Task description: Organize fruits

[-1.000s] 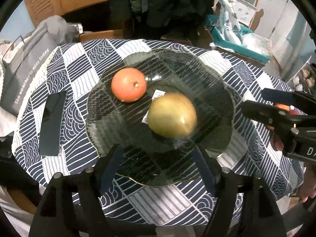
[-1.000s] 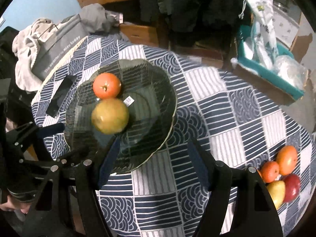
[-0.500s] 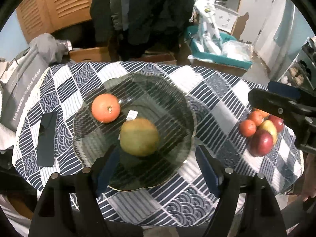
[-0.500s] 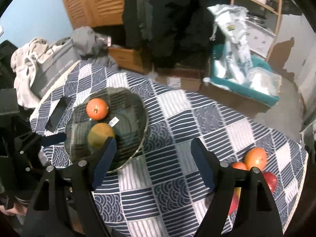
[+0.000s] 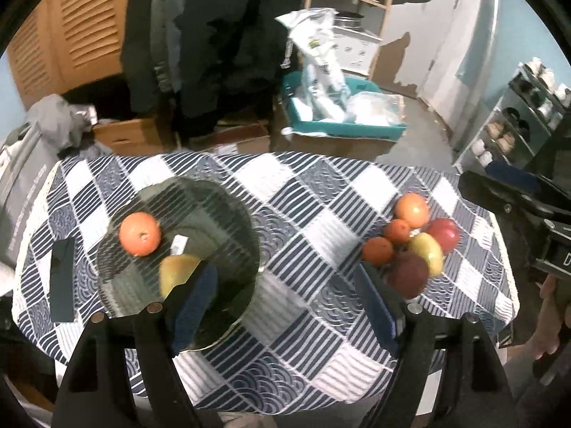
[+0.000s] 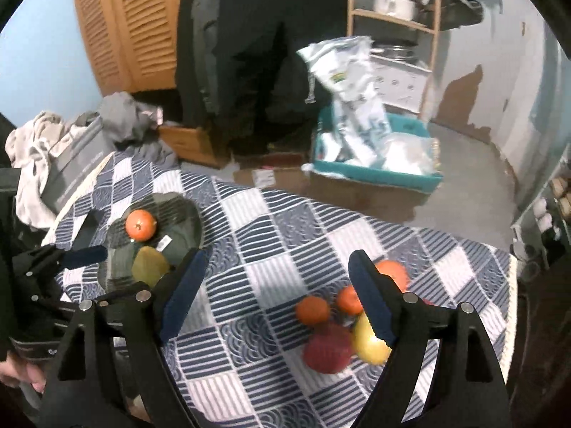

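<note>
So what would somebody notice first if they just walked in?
Probably the pile of loose fruit on the checked tablecloth, at the right side of the table. Next, the glass plate on the left, holding an orange and a pear. Both grippers hang open above, holding nothing.

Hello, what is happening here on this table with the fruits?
A person is sorting fruit with a hand-held gripper in each hand. Two pieces already lie in the glass plate: an orange and a yellow-green fruit. A pile of loose fruit waits on the checked tablecloth. The left hand-held gripper is open and empty. The right hand-held gripper holds nothing; its jaws have just been opening.
</note>
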### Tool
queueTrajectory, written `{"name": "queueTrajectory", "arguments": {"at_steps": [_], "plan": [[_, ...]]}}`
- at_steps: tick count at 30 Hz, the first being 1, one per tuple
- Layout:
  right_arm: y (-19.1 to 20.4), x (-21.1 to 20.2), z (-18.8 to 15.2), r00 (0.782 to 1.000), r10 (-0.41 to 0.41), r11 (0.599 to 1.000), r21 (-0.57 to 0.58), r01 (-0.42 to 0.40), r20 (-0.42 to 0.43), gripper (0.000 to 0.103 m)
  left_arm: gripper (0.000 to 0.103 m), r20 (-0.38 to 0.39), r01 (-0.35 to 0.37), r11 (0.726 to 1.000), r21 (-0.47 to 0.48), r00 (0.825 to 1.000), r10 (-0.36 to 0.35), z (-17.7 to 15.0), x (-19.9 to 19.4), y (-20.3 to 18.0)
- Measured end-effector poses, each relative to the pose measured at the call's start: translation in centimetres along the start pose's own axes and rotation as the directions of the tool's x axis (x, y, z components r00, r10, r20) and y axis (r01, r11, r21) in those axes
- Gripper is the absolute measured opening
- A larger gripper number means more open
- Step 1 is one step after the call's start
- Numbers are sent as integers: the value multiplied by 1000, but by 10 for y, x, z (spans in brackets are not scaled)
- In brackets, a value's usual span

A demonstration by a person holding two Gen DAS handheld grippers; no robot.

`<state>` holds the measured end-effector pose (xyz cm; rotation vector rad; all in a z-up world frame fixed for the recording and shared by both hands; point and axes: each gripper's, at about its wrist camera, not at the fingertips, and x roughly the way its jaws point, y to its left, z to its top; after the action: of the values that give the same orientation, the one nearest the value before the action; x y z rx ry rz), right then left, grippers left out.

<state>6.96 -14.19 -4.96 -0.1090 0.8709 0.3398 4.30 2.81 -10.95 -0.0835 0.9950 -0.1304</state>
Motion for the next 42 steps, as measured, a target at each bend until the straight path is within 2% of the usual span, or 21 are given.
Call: {"name": "queueTrajectory", "arguments": {"at_steps": [19,21,34,42], "plan": [[-84,-64,-38,990,-119,986,124,109,76,83,82,-6,79,991,105,997,-79,4,-7,-85],[-92,-66,-43,989,-128,984,135,117,74,83,87,-5,80,990,115,997,-80,4,-6,-92],[-125,-60,-64,988,-150,971,194,141,34,83,87,-26,64,987,151,998,-61,1,14,-118],[-137,-33,-80,988,-149,966,205,155,-48,83,87,-93,61,982,179,995,-45,-7,47,-134]]}}
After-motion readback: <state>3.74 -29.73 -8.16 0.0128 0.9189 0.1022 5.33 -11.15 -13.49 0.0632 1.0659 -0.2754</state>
